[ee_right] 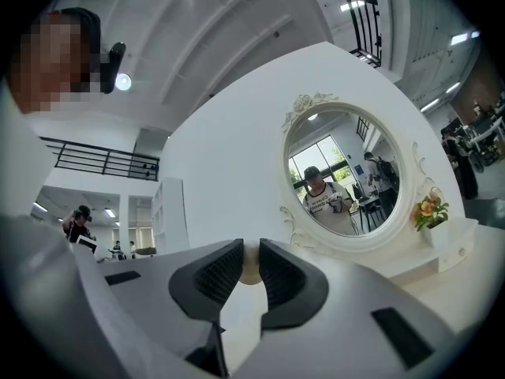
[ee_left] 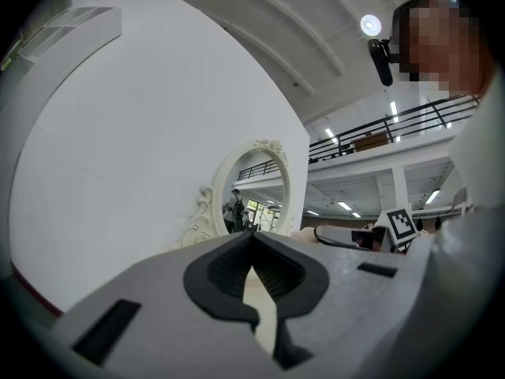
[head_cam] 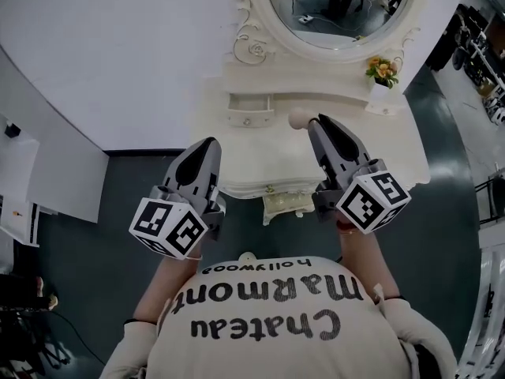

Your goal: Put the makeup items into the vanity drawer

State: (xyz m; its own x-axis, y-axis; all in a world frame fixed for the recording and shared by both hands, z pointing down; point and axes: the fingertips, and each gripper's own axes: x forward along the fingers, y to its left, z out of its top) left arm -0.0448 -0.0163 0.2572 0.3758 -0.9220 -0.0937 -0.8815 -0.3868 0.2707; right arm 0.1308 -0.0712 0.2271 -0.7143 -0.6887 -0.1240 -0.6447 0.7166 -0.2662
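Observation:
My right gripper (head_cam: 314,125) hangs over the right part of the cream vanity top (head_cam: 260,160), shut on a small rounded beige makeup item (head_cam: 297,119) that sticks out at its tip. In the right gripper view the item (ee_right: 250,265) sits pinched between the ribbed pads of the gripper (ee_right: 250,248). My left gripper (head_cam: 207,145) hovers at the vanity's front left edge. Its tips meet in the left gripper view (ee_left: 252,239), with nothing between them. A small drawer (head_cam: 251,110) with a round knob sits on the vanity's upper shelf, left of the held item.
An oval mirror (head_cam: 339,6) in a carved white frame stands behind the vanity. A small pot of orange flowers (head_cam: 382,71) sits on the right shelf. A carved ornament (head_cam: 288,204) hangs under the vanity's front edge. Dark floor surrounds it; a curved white wall lies to the left.

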